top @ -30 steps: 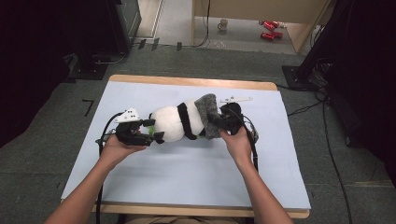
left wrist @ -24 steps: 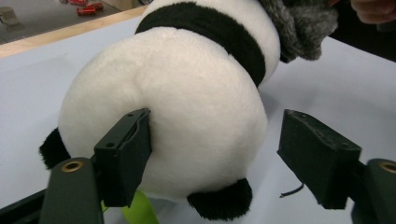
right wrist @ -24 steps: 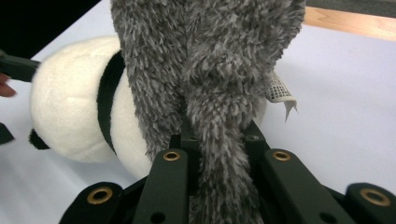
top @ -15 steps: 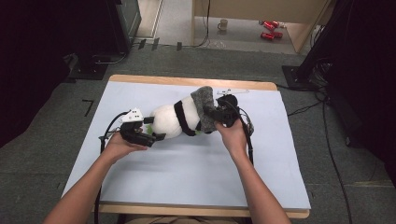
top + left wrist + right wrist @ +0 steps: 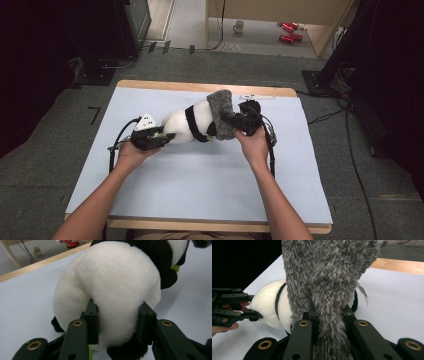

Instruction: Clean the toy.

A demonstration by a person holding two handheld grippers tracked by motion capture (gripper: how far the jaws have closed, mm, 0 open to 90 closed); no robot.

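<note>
Now, here is how your two tools stand.

Left tool [image 5: 161, 140]: its jaws have just been closing, and in the left gripper view [image 5: 117, 326] they pinch the white rear of the plush panda [image 5: 110, 287], the pads dented into the fur on either side.

Right tool [image 5: 239, 121]: pressed together on the grey fuzzy cloth [image 5: 329, 277]; in the right gripper view [image 5: 328, 322] a fold of it runs down between the jaws and the rest rises straight ahead of them.

Plush panda [image 5: 187, 125]: it lies on the desk [image 5: 200, 175] between your two tools, rear toward the left tool, black band across its middle.

Grey fuzzy cloth [image 5: 221, 114]: draped over the end of the panda nearest your right tool, touching it, and directly in front of that tool's jaws.

Your left hand [image 5: 131, 153]: just behind the left tool, low over the desk.

Your right hand [image 5: 254, 144]: just behind the right tool.

Beyond the tools: a mug [image 5: 239, 26] on the floor, well apart, past the far edge of the desk.
</note>
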